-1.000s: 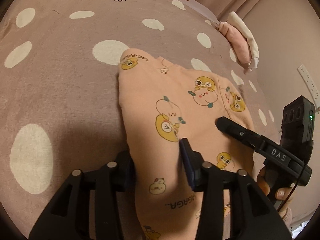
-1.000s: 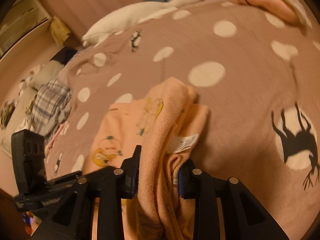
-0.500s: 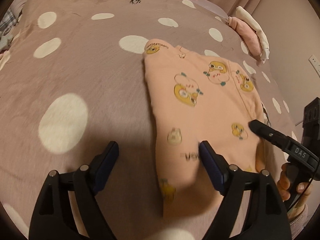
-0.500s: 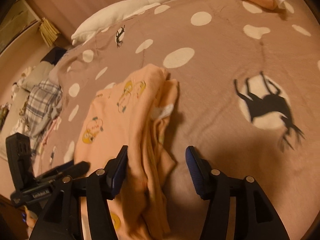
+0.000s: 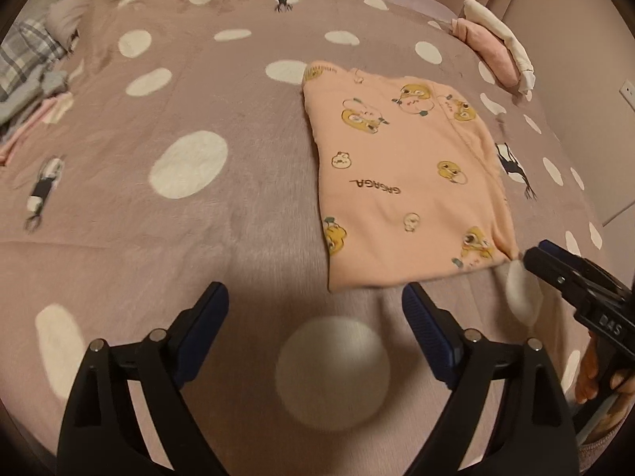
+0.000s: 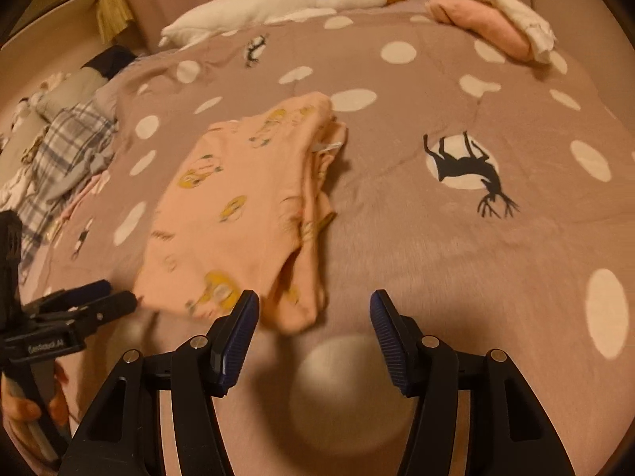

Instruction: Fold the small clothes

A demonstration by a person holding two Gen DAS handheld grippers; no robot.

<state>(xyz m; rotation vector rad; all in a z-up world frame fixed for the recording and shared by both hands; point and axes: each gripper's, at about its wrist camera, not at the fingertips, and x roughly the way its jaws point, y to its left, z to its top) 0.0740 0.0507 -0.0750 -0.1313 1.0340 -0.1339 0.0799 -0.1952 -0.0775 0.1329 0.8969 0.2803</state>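
Polka-dot mauve blanket, white goose plush at its far edge, plaid cloth left

1 peach garment, 1 goose plush, 1 folded stack at bed's far corner, 2 tongs: left, right.

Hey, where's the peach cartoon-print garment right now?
The peach garment lies folded on the polka-dot blanket, right of centre in the left wrist view, just beyond both open hand-held grippers.
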